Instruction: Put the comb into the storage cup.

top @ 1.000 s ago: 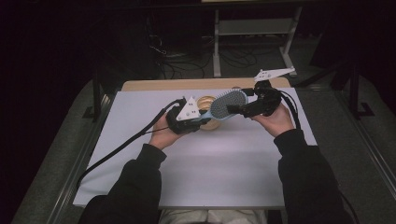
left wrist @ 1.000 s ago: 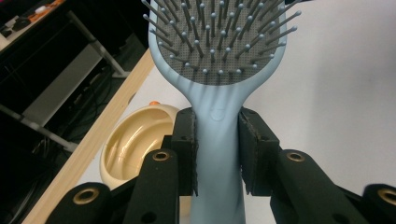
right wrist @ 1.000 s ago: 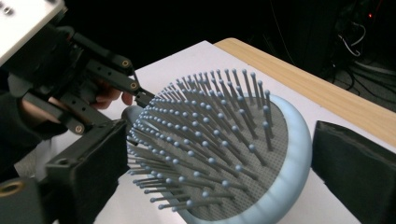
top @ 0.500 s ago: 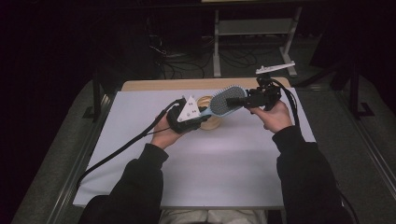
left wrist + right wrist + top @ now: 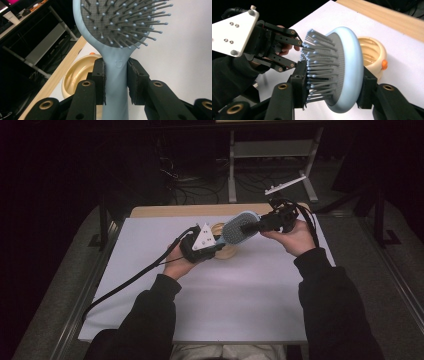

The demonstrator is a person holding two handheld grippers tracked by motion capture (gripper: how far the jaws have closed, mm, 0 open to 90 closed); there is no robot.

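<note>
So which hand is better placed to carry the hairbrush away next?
Probably the left: the left gripper clamps the hairbrush handle, while the right gripper squeezes bristles and back.

Right gripper (image 5: 334,95) jaws have just been closing across the blue hairbrush (image 5: 348,67) head, one pad on bristles, one on its back; left gripper (image 5: 295,53) beyond; cream bowl (image 5: 372,53) on white sheet (image 5: 402,47)

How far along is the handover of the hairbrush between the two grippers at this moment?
Done: the light-blue hairbrush is off the table, above the cream bowl. In hand: the left gripper clamps its handle, and the right gripper, whose jaws have just been closing, now pinches the brush head, one pad against the bristles, one on its back. Left: probably the left gripper's release.
</note>
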